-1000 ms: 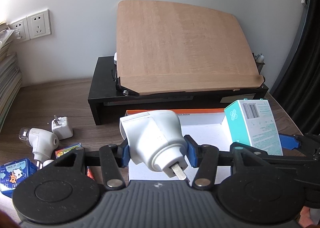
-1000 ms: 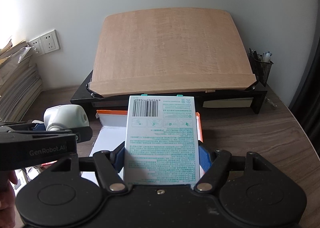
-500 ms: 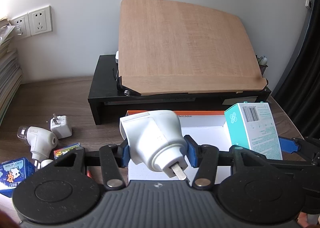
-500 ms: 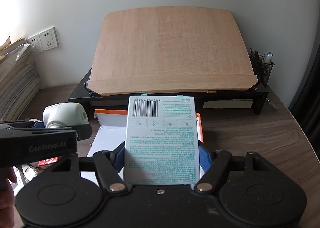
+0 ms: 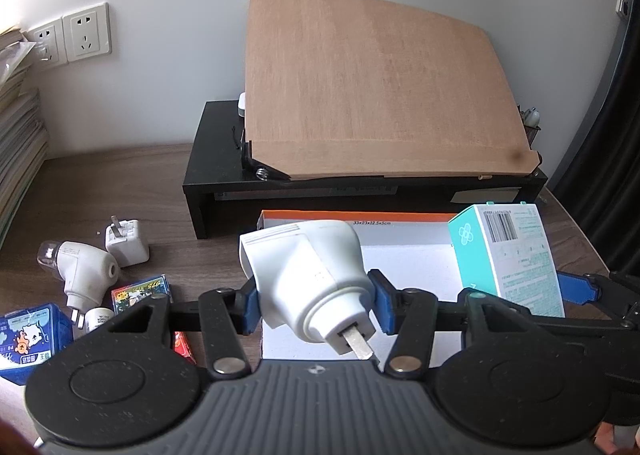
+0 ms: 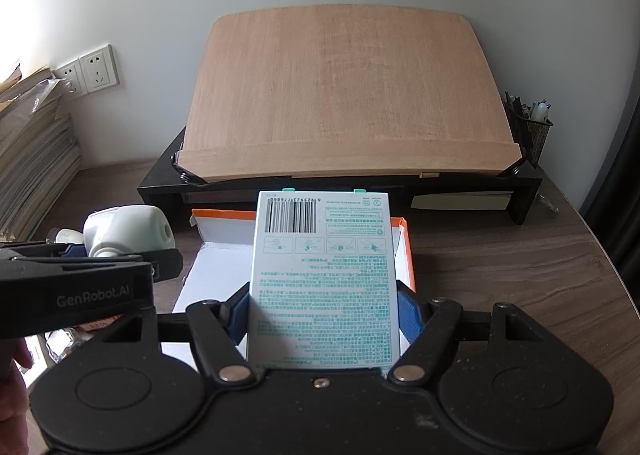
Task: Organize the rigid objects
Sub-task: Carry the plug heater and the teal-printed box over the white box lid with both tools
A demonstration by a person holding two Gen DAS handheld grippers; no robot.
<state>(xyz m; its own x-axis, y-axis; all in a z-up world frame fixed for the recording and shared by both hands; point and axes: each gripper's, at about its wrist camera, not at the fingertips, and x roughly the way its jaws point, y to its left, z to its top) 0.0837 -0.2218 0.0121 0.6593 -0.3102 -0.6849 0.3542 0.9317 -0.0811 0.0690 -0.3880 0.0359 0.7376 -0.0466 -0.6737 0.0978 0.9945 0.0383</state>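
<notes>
Both loads hang over the empty tray (image 5: pixel 356 217) — left tongs (image 5: pixel 314 305) clamp a plug (image 5: pixel 308 279), right tongs (image 6: pixel 324 315) a carton (image 6: pixel 324 279) — while four or five more things (chargers, packets) wait on the bench (image 5: pixel 120 183).

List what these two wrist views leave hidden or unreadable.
- Floor of the orange-rimmed white cardboard box: both views, largely covered by the white plug-in device and the teal-and-white printed carton.
- Carton's small print: right wrist view, too small.
- Blue printed packet: left wrist view, partly behind the gripper body.
</notes>
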